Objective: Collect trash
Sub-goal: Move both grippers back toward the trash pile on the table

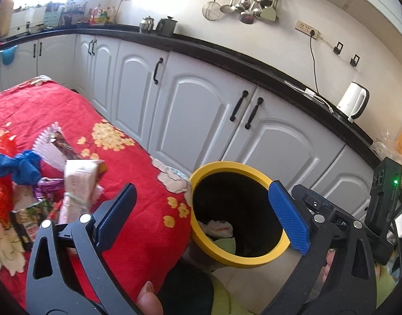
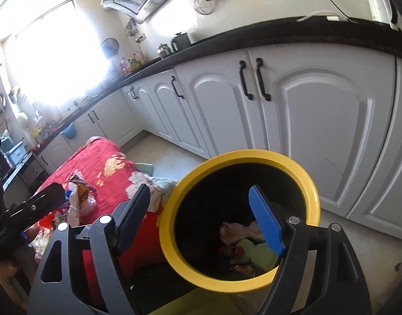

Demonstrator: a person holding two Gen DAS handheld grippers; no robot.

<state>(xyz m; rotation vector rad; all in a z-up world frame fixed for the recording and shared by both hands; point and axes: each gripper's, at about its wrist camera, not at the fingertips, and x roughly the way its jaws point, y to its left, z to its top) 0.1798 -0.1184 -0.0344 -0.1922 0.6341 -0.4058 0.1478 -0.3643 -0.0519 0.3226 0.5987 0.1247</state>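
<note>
Beside the tabletop (image 1: 127, 157), which is draped in a red floral cloth, stands a yellow-rimmed bin (image 2: 172, 202), close enough to the edge that litter can go across in one short swing. Both grippers hang over its mouth with jaws spread wide and nothing between them: the right gripper (image 2: 201, 218) nearly straight above the opening, the left gripper (image 1: 201, 215) straddling the gap between cloth and rim. That pose suits a drop, not a pick. Crumpled paper and something pale green (image 2: 256, 254) already lie at the bottom, though the dark interior hides what else is there. More trash (image 1: 43, 173) sits heaped on the cloth: wrappers, a blue wad, a pale packet. My guess is that the next reach goes there.
</note>
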